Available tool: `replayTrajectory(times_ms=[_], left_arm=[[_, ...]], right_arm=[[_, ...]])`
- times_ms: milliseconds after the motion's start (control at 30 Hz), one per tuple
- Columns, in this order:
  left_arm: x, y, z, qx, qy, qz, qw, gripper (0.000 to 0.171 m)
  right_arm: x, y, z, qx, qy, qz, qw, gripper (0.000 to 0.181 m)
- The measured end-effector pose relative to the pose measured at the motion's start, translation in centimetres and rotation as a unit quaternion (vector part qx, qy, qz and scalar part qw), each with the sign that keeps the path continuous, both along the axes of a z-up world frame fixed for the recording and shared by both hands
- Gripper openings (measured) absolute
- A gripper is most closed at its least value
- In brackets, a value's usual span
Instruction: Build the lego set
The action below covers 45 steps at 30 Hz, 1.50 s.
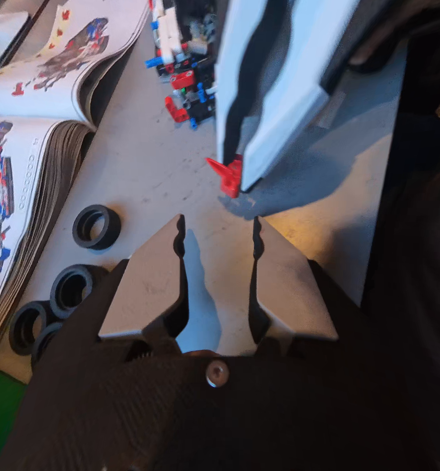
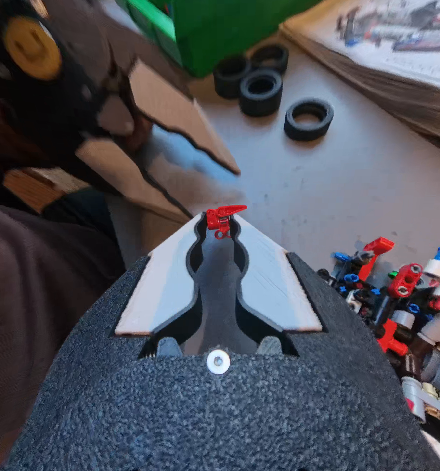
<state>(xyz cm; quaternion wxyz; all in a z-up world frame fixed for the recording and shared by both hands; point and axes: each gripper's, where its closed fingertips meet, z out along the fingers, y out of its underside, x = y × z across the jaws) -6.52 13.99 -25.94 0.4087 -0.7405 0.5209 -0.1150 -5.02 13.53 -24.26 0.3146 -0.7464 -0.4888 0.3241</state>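
- While the right gripper (image 2: pixel 217 219) clamps a small red piece (image 2: pixel 220 219) at its very fingertips, that piece hangs just above the pale worktop (image 1: pixel 147 163) (its pointed fin juts out sideways).
- Facing it, the left gripper (image 1: pixel 219 224) has its fingers spread apart with nothing between them, near the red piece but not touching it.
- Beyond lies the half-built model (image 1: pixel 185 76) of black, red, blue and white parts.
- Four black tyres (image 1: pixel 95 226) sit loose beside an open instruction book (image 1: pixel 48 76), three of them bunched, one apart.
- Something green (image 2: pixel 214 30) stands behind the tyres.
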Motion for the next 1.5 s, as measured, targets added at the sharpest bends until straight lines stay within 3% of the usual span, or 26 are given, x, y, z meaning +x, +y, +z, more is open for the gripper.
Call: replayTrajectory(times_ms=[100,333,533,700,833,967,1033,1133,1233,1333,1433,1500], left_arm=[[-0.9,0.6,0.5,-0.015,-0.027,0.02,0.999,0.051],[-2.1,1.2,0.3,0.003,-0.013,0.056,0.998,0.045],[-2.6,1.5,1.5,0.02,-0.048,0.077,0.996,0.037],[-2.8,1.6,1.4,0.041,-0.03,0.087,0.995,0.034],[-2.8,1.8,0.5,0.039,0.002,0.09,0.995,0.032],[-1.7,1.9,0.0,-0.032,-0.027,0.08,0.996,0.032],[-0.1,1.9,-0.2,-0.08,-0.046,0.061,0.994,0.039],[3.0,2.5,-0.3,-0.129,-0.068,0.023,0.989,0.033],[5.2,5.1,0.5,-0.125,-0.09,0.011,0.988,0.036],[6.3,7.7,0.4,-0.137,-0.081,-0.01,0.987,0.043],[7.1,8.3,-0.5,-0.196,-0.062,-0.051,0.977,0.056],[7.8,8.0,-0.5,-0.211,-0.065,-0.093,0.971,0.056]], right_arm=[[0.3,0.0,-2.5,0.024,-0.074,-0.001,0.997,0.019],[0.5,0.0,-2.3,0.068,-0.084,-0.01,0.994,0.022],[0.5,-0.3,-2.3,0.084,-0.086,-0.005,0.993,0.018],[0.9,-0.8,1.7,0.103,-0.003,-0.024,0.994,0.018],[4.2,0.5,6.6,0.139,0.084,-0.072,0.984,0.018],[9.4,2.7,9.2,0.143,0.131,-0.133,0.972,0.018],[11.4,3.7,9.5,0.123,0.139,-0.15,0.971,0.018],[13.1,4.6,9.7,0.09,0.144,-0.151,0.974,0.018],[13.9,5.2,9.6,0.103,0.12,-0.151,0.976,0.018],[14.7,5.6,8.1,0.124,0.035,-0.153,0.98,0.018],[15.4,5.8,6.9,0.177,-0.07,-0.154,0.97,0.018],[15.1,5.4,6.8,0.192,-0.088,-0.144,0.967,0.018]])
